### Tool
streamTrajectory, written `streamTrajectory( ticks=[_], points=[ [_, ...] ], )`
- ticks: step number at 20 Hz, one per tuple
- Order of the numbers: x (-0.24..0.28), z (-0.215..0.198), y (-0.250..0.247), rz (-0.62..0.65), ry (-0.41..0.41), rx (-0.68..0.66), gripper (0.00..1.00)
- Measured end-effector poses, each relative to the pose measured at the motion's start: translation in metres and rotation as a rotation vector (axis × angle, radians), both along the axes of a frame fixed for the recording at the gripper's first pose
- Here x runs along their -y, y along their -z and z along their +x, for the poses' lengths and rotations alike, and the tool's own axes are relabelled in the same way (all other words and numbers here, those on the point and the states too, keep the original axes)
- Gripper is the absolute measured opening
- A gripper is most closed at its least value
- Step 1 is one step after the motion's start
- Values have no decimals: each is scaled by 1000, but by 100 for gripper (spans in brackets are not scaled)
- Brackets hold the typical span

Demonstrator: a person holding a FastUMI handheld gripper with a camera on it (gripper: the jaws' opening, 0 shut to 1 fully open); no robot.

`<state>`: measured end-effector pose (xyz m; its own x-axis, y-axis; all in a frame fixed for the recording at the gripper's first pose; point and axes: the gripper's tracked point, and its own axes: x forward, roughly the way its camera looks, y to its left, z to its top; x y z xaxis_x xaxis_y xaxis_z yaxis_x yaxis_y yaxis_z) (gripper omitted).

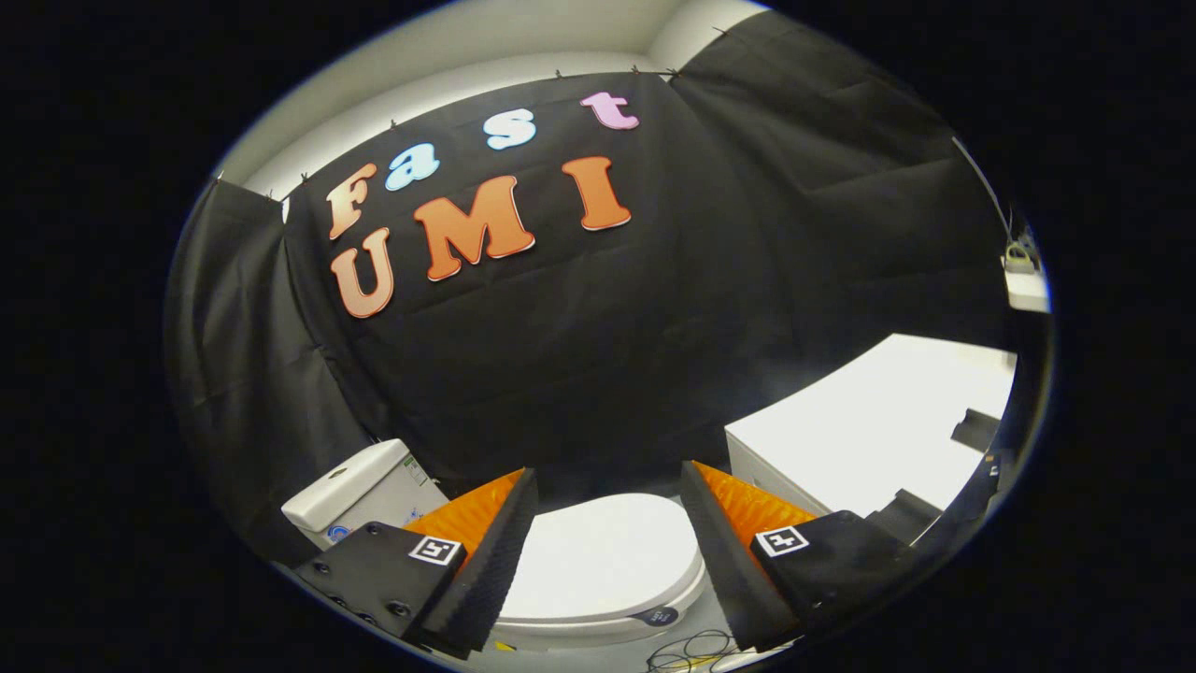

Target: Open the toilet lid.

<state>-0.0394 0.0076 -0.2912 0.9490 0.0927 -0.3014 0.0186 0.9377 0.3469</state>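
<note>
A white toilet stands low ahead of me, its lid (pixel 603 556) lying flat and closed on the bowl. The white cistern (pixel 360 491) is at the lid's left end, behind my left finger. My gripper (pixel 607 491) hovers above the lid, open, with the lid seen in the wide gap between the two fingers (pixel 495 551). Nothing is held, and the fingers do not touch the lid. The lid's front rim carries a small dark badge (pixel 659 615).
A white cabinet or counter (pixel 878 430) stands to the right of the toilet, close behind my right finger. Black cloth walls close the booth behind and on both sides. Thin dark cables (pixel 696 650) lie on the floor by the toilet's front.
</note>
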Motion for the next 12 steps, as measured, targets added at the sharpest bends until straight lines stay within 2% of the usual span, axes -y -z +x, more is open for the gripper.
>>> streamTrajectory(
  ticks=[7,12],
  points=[
    [7,-7,114,102,50,-165,99],
    [9,-16,175,132,88,-242,99]
  ],
)
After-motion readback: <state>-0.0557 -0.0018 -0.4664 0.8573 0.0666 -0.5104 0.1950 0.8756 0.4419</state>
